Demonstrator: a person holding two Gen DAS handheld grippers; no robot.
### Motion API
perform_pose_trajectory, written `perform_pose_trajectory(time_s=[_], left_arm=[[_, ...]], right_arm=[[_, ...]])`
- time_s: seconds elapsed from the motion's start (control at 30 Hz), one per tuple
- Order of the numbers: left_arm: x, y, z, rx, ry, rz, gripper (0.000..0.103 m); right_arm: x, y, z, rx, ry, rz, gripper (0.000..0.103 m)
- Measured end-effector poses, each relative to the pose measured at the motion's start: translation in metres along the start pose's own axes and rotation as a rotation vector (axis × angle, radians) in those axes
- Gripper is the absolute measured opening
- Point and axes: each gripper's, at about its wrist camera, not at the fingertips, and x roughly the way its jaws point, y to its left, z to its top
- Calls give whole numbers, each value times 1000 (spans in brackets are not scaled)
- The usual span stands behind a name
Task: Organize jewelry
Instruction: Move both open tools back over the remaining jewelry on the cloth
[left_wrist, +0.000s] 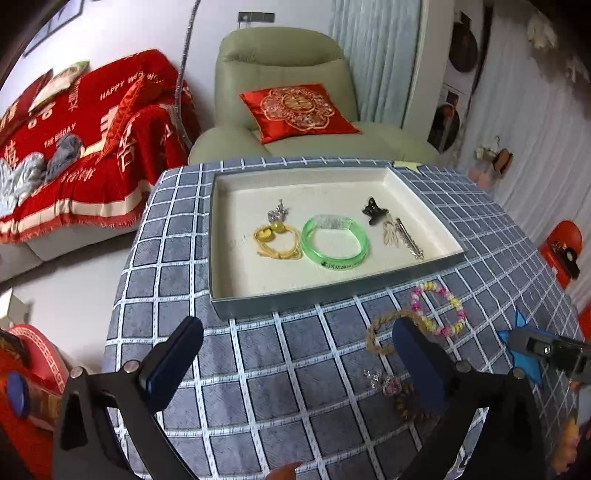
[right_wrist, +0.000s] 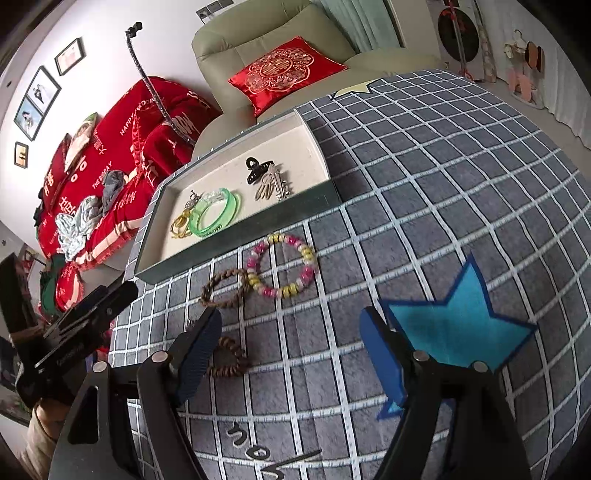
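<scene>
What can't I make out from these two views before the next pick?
- Brown bead bracelet: right wrist view, partly behind the right gripper finger; left wrist view, behind the left gripper finger.
- Small clear charms: left wrist view, too small and blurred to identify.
- Green bangle lettering: too small to read.
- Table near edge: cut off by both frames.
</scene>
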Motion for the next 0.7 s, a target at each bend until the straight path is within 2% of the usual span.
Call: perform_pose_trajectory(time_s=[0.07, 0.1, 0.13, 0.17, 0.37, 0.5, 0.7], left_arm=[[-4, -3, -5, 5, 0, -2, 103], [-6, -5, -7, 10, 2, -5, 103], [-8, -6, -10, 14, 5, -1, 103], [-9, -8, -12, 16, 7, 8, 103], [-13, -12, -31, 6, 32, 13, 103], [-7, -14, -40, 2, 82, -11, 103], [1, -10, -45, 13, 98, 18, 103]], right_arm=[[-1, -1, -3, -2, 2, -1, 83], [-1, -1, -5, -3, 2, -2, 92], [-2, -1, -6, -4, 0, -2, 95], [-3, -1, -8, -7, -9, -1, 103], [-15, 0, -16, -20, -60, 10, 103], [-14, 4, -17, -66, 2, -40, 103], [-9, 6, -23, -87, 35, -47, 103]])
